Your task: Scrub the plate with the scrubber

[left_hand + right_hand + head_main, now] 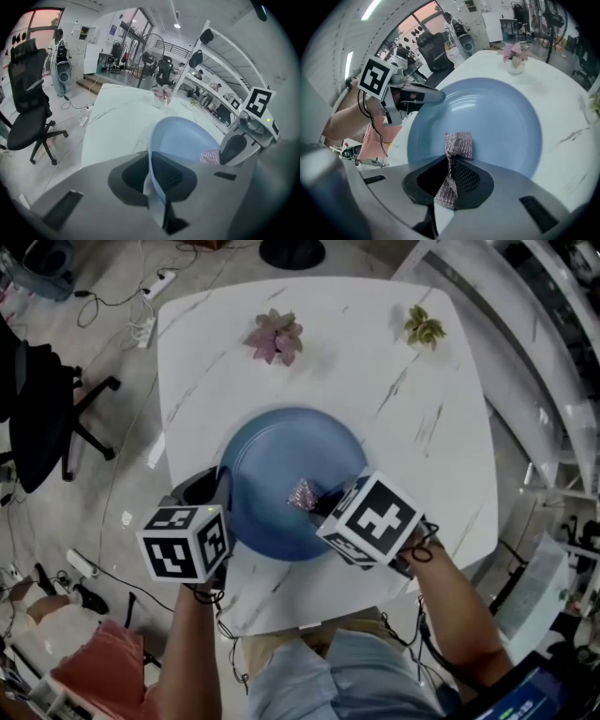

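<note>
A round blue plate (281,460) lies in the middle of the white marble table (403,418). My left gripper (223,489) is at the plate's left rim. In the left gripper view the rim (153,176) runs between the two jaws, and the left gripper (151,163) is shut on it. My right gripper (319,502) reaches in from the plate's near right side, shut on a crumpled pinkish metallic scrubber (302,493). In the right gripper view the scrubber (458,144) sticks out past the jaws and rests on the plate (501,112).
Two small potted plants stand at the table's far side, a pink one (275,336) and a green one (424,327). A black office chair (42,413) and a power strip (159,282) with cables are on the floor to the left. Shelving runs along the right.
</note>
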